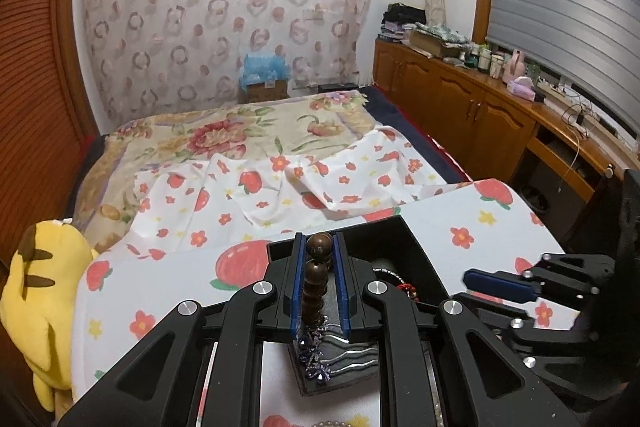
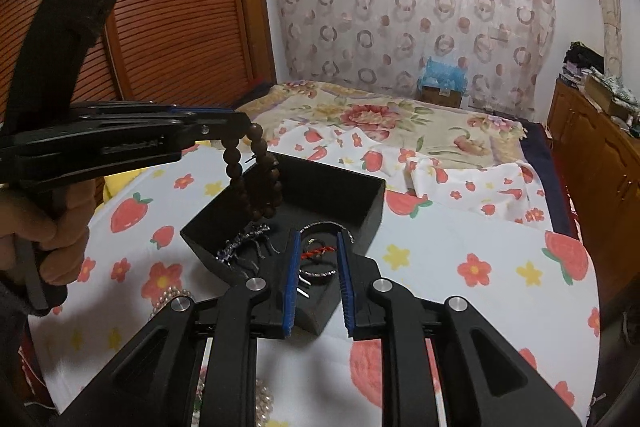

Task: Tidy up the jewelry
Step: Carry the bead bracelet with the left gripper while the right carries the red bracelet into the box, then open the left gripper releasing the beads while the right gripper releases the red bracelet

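Observation:
My left gripper (image 1: 319, 247) is shut on a brown wooden bead bracelet (image 1: 316, 283). In the right wrist view the left gripper (image 2: 240, 119) holds the bracelet (image 2: 260, 179) dangling over the black jewelry box (image 2: 340, 187). The box (image 1: 404, 247) holds a sparkly silver-purple piece (image 2: 244, 241), a red cord (image 2: 318, 251) and a silver chain (image 2: 316, 273). My right gripper (image 2: 318, 247) is open and empty, just above the box's near part. It shows at the right of the left wrist view (image 1: 480, 281).
A pearl necklace (image 2: 172, 297) lies on the strawberry-print cloth (image 2: 480, 267) left of the box. A yellow plush toy (image 1: 44, 291) sits at the left edge. The bed (image 1: 248, 135) lies behind, a wooden cabinet (image 1: 460, 103) to the right.

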Demonstrator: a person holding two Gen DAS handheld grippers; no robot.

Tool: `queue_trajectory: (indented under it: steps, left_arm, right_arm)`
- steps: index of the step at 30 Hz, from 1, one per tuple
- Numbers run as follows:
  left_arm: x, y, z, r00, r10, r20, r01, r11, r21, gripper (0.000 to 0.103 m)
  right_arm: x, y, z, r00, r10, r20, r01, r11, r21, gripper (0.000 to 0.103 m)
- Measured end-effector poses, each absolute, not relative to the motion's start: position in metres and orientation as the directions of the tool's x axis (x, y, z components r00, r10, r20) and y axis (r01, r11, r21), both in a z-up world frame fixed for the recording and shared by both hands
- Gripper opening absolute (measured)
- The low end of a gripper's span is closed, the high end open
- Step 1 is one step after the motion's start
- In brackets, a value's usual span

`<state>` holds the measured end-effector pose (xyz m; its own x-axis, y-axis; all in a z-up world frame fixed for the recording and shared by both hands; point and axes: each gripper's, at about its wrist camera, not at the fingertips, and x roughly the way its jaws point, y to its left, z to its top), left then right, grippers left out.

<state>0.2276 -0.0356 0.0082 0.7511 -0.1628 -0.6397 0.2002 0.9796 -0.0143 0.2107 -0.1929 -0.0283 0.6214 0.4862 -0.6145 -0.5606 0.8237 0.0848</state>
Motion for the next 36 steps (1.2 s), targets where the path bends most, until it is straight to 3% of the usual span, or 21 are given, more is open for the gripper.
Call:
queue_trajectory:
  steps: [12,18,26,36]
  left_arm:
    - [0.222,-0.04,0.01,0.761,-0.172,-0.625,0.216,0.976,-0.005,0.015]
    - [0.196,-0.037,0.012,0.769,-0.174,-0.615,0.224,0.975,0.005,0.026]
    - [0.154,-0.027,-0.003,0.761,-0.185,-0.621,0.243,0.97,0.009,0.032]
    - [0.114,-0.006,-0.04,0.722,-0.183,-0.667,0.224,0.974,-0.025,0.033]
  right_arm:
    - [0.201,-0.207,-0.026,0.636,0.477,-0.606,-0.552,0.831,0.075,0.02]
    - [0.179,-0.211,-0.028,0.624,0.493,-0.606,-0.571,0.817,0.077,0.02]
    - [0.149,-0.21,-0.048,0.573,0.491,-0.656,-0.605,0.794,0.065,0.02]
    - [0.129,-0.205,-0.071,0.518,0.471,-0.714,-0.63,0.775,0.054,0.02]
